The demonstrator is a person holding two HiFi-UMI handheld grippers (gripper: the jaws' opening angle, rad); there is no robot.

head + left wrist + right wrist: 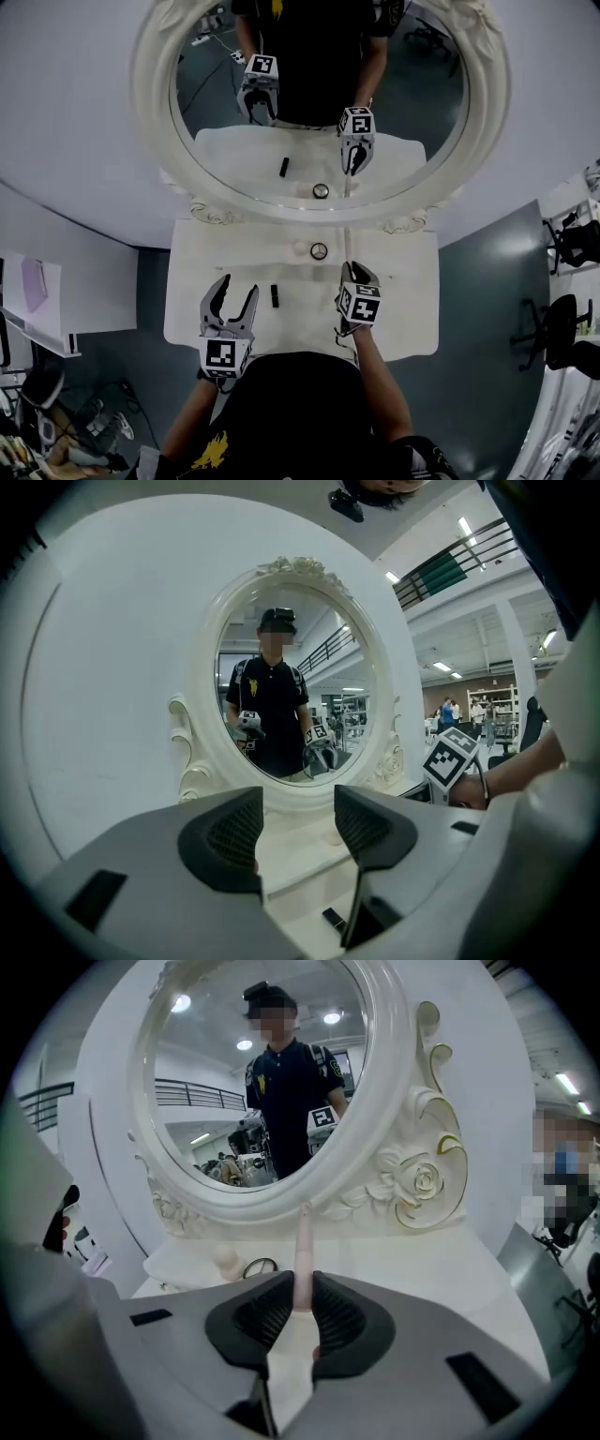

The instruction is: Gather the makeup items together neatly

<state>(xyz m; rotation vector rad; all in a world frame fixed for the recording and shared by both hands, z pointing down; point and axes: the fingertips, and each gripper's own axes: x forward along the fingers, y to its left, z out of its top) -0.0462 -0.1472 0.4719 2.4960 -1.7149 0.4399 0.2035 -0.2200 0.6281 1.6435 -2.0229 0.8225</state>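
Right tool [302, 1305] is clenched on a skinny pale pink stick [302, 1252], which pokes out past the jaws toward the oval mirror [150, 94] at the back of the white bench [403, 281]. Left tool [237, 289] is released, jaws wide apart with nothing between them, hovering over the near left part of the bench. A little black tube [275, 296] lies on the bench between the two tools, touching neither. A small round ring-shaped item [319, 250] sits farther back, near the mirror's base, just left of the stick.
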